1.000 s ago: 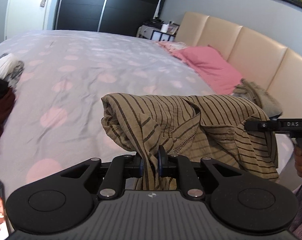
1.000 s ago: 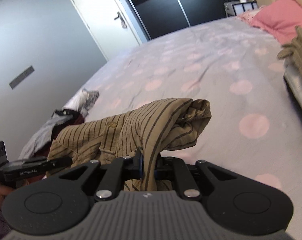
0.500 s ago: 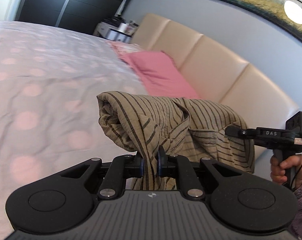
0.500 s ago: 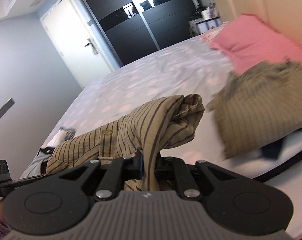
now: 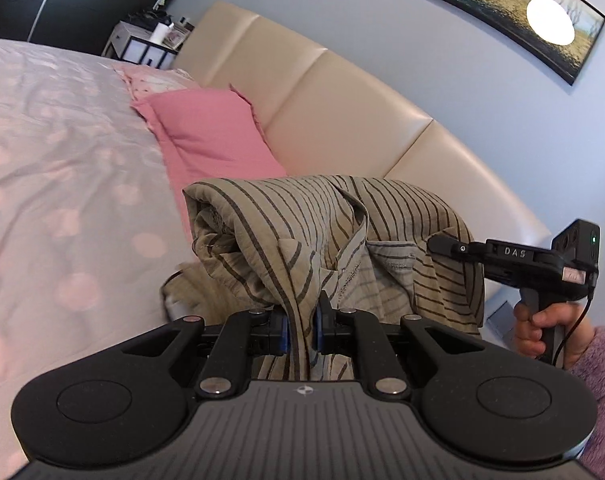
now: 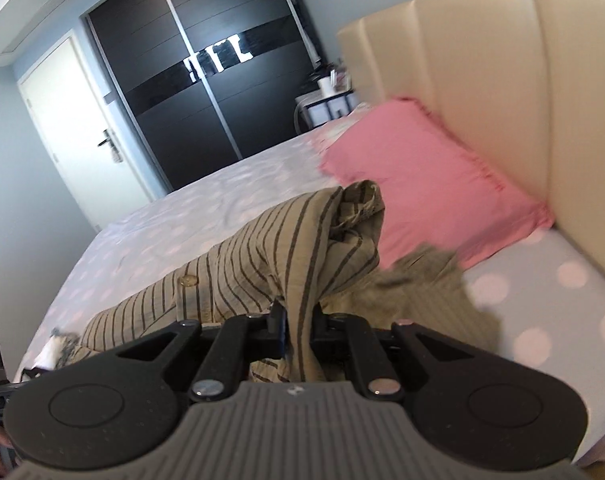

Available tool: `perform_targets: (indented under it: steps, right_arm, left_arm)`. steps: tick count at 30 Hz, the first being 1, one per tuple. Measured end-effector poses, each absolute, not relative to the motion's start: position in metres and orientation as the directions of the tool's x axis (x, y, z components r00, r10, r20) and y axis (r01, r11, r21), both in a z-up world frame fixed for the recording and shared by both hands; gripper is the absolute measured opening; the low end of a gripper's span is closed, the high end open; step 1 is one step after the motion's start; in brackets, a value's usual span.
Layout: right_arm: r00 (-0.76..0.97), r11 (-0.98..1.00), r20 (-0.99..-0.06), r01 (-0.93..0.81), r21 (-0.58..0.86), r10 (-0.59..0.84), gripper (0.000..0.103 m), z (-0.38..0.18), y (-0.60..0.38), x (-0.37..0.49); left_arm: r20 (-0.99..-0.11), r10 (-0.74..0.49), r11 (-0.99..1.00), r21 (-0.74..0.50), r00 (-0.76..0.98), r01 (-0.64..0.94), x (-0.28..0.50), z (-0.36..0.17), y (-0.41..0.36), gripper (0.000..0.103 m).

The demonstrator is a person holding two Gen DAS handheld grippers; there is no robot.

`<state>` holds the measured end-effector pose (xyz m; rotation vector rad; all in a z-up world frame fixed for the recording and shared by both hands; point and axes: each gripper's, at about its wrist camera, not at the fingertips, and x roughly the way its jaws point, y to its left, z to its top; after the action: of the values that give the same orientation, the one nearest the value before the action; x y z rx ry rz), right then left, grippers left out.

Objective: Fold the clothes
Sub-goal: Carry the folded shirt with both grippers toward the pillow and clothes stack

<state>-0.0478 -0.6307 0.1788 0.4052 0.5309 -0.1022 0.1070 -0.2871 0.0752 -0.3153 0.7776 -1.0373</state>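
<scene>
A khaki shirt with dark stripes hangs bunched in the air between both grippers, above the bed. My left gripper is shut on one edge of the fabric. My right gripper is shut on another edge of the same striped shirt, whose button placket shows to the left. In the left wrist view the right gripper comes in from the right, held by a hand in a purple sleeve. Another olive garment lies on the bed below the shirt.
The bed has a grey cover with pink dots, a pink pillow and a cream padded headboard. A dark wardrobe, a white door and a small nightstand stand at the back. More clothes lie far left.
Both grippers have swung with the striped shirt toward the headboard end of the bed. The pillow and the olive garment now lie close below. The grip on the shirt is unchanged.
</scene>
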Motion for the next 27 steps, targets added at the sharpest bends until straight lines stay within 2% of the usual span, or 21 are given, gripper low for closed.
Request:
perform_targets:
  steps: [9, 17, 23, 25, 27]
  right_arm:
    - [0.835, 0.893, -0.548, 0.274, 0.357, -0.037, 0.011, 0.152, -0.717, 0.000]
    - [0.783, 0.880, -0.621, 0.305, 0.363, -0.015, 0.011, 0.078, -0.759, 0.068]
    - [0.777, 0.847, -0.629, 0.335, 0.412, -0.001, 0.012, 0.030, -0.774, 0.082]
    - [0.780, 0.834, -0.626, 0.343, 0.432, 0.003, 0.014, 0.017, -0.779, 0.084]
    - [0.783, 0.820, -0.622, 0.351, 0.452, 0.007, 0.023, 0.005, -0.784, 0.085]
  left_arm:
    - [-0.482, -0.847, 0.499, -0.570, 0.227, 0.653, 0.144, 0.052, -0.357, 0.009]
    - [-0.550, -0.809, 0.546, -0.573, 0.207, 0.611, 0.183, 0.004, -0.380, 0.009]
    - [-0.539, -0.823, 0.521, -0.596, 0.176, 0.610, 0.205, -0.025, -0.385, 0.010]
    - [-0.553, -0.815, 0.524, -0.575, 0.173, 0.628, 0.203, -0.030, -0.388, 0.010]
    - [-0.561, -0.809, 0.526, -0.559, 0.176, 0.641, 0.200, -0.035, -0.389, 0.012]
